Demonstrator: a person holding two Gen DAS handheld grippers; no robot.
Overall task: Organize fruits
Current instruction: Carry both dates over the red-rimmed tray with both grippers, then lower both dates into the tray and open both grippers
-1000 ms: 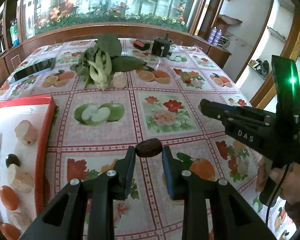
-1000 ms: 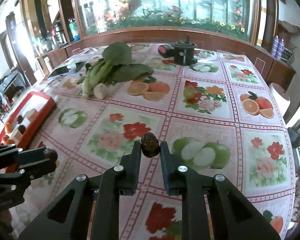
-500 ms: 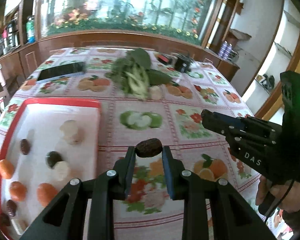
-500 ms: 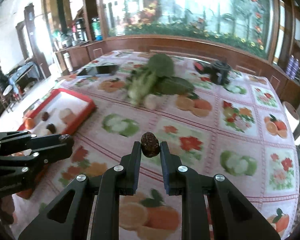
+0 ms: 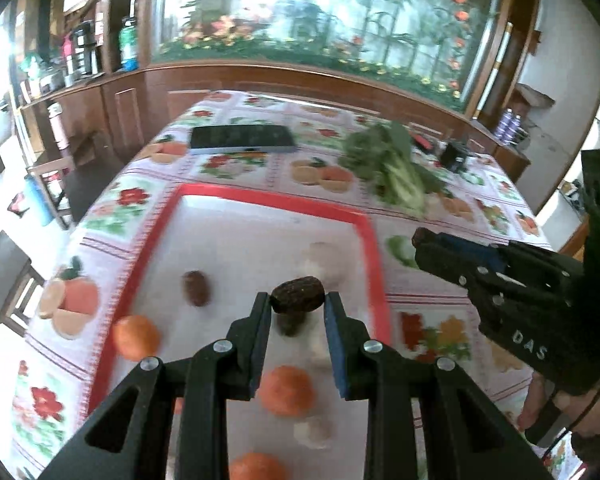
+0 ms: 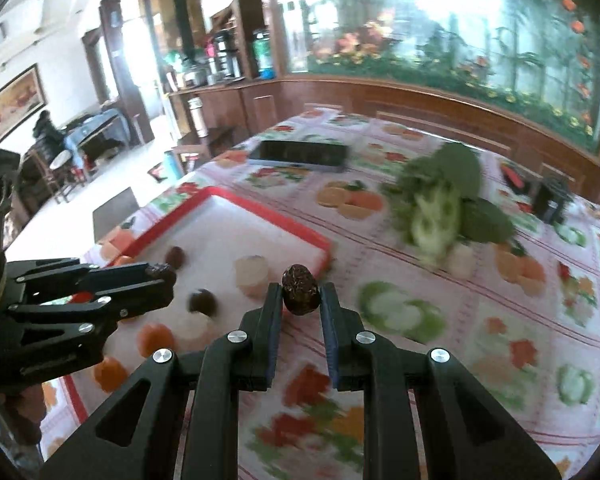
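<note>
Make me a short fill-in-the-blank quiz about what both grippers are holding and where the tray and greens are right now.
1. The left gripper is shut on a wrinkled dark brown ____.
2. The right gripper holds the same kind of fruit, so ____ grippers are loaded.
3. The white tray has a ____ rim.
4. The leafy green vegetable bunch lies ____ the tray, on the tablecloth.

Missing words: date; both; red; outside

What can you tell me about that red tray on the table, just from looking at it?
The red tray is a shallow rectangle with a raised red rim and a white floor, plastic by the look of it. It lies flat on the flowered tablecloth, near the table's edge. Scattered inside are small orange fruits, dark brown dates and pale chunks. No gripper touches it.
</note>
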